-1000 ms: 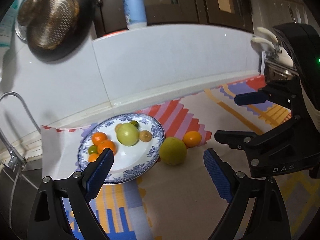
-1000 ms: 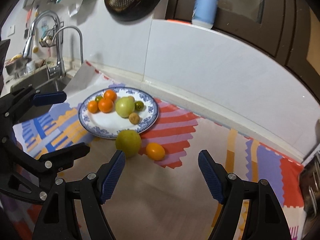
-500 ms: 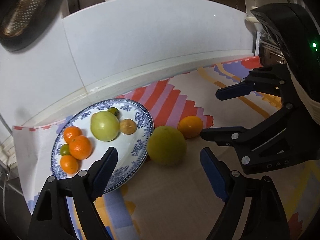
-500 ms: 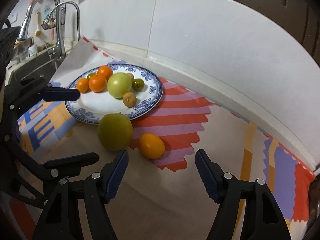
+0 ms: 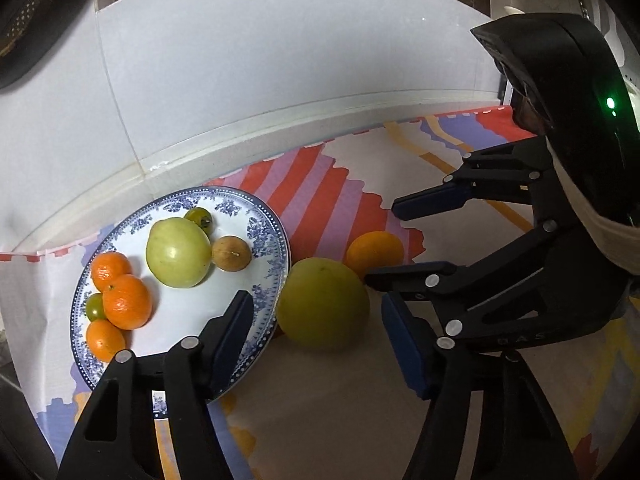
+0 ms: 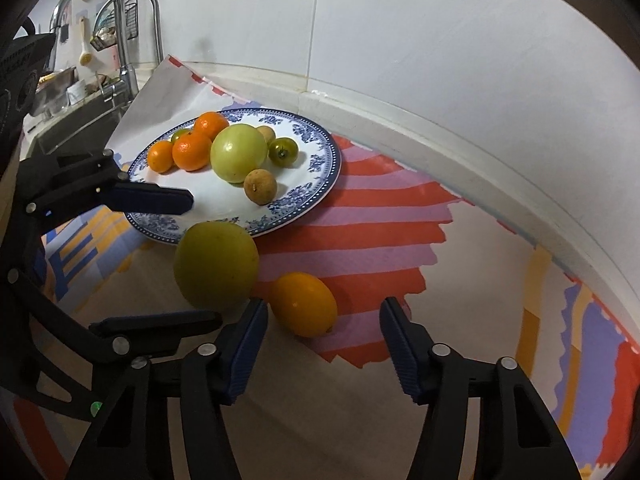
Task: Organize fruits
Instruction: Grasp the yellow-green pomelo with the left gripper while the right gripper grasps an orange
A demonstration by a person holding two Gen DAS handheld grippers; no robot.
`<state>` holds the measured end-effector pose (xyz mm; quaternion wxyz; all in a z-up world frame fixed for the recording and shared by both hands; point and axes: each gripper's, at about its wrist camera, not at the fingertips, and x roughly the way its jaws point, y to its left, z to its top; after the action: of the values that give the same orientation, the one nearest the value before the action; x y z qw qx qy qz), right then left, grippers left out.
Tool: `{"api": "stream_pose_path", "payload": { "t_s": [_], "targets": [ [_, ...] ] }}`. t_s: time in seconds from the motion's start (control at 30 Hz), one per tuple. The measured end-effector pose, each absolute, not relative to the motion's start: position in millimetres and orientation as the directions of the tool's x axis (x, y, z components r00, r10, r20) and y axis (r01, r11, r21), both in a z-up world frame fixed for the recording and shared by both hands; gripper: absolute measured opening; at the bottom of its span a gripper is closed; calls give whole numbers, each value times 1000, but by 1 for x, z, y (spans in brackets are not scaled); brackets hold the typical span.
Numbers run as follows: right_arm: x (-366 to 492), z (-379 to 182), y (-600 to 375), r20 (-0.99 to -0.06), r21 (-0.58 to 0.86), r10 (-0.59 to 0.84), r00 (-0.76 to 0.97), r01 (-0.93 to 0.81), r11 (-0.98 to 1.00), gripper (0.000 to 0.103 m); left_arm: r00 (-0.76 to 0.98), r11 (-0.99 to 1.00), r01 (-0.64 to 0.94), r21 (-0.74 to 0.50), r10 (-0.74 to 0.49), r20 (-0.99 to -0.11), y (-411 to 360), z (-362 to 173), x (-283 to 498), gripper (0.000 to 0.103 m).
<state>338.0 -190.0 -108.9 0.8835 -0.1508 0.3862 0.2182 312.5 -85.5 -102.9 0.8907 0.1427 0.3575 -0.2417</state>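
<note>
A blue-patterned plate (image 5: pixel 264 224) (image 6: pixel 320 152) holds a pale green apple (image 5: pixel 178 252) (image 6: pixel 239 152), several small oranges (image 5: pixel 126 300) (image 6: pixel 191 150), a brown longan (image 5: pixel 231 253) (image 6: pixel 260 186) and small green tomatoes (image 5: pixel 199 216) (image 6: pixel 283 151). A large yellow-green fruit (image 5: pixel 322 302) (image 6: pixel 216 264) and a small orange fruit (image 5: pixel 374 250) (image 6: pixel 304 304) lie on the mat beside the plate. My left gripper (image 5: pixel 316 336) is open, its fingers flanking the yellow-green fruit. My right gripper (image 6: pixel 322 340) is open, just short of the small orange fruit.
A colourful striped mat (image 5: pixel 320 188) (image 6: pixel 360 220) covers the counter. A white tiled backsplash (image 5: pixel 280 60) (image 6: pixel 440 60) runs behind. A sink with a faucet (image 6: pixel 120 20) lies at the left. A dark pan (image 5: pixel 28 12) hangs on the wall.
Both grippers have moved forward and down toward the two loose fruits, which now look much closer. Both stay open. The fruits have not moved.
</note>
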Motion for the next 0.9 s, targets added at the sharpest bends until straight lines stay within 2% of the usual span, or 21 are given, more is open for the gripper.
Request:
{"api": "stream_pose_path", "payload": {
  "t_s": [0.17,0.23,0.3,0.9],
  "targets": [
    [342,-112,-190,-751,-53,298,589,-503,862,51,603,848,528,45,-337,-724,-84,-107,318,58],
    [343,-113,-189,-754,-37,309,580,-508,861,41,590,848,530,30,-342,-732,-84,-109,319,52],
    [344,-116,-188,-762,-31,309,570,-507,861,34,586,849,527,19,-347,-732,-83,-110,320,50],
    [320,-101,-200,-734,31,299,610,-409,912,34,615,882,471,-29,-352,-706,-73,-93,298,49]
  ]
}}
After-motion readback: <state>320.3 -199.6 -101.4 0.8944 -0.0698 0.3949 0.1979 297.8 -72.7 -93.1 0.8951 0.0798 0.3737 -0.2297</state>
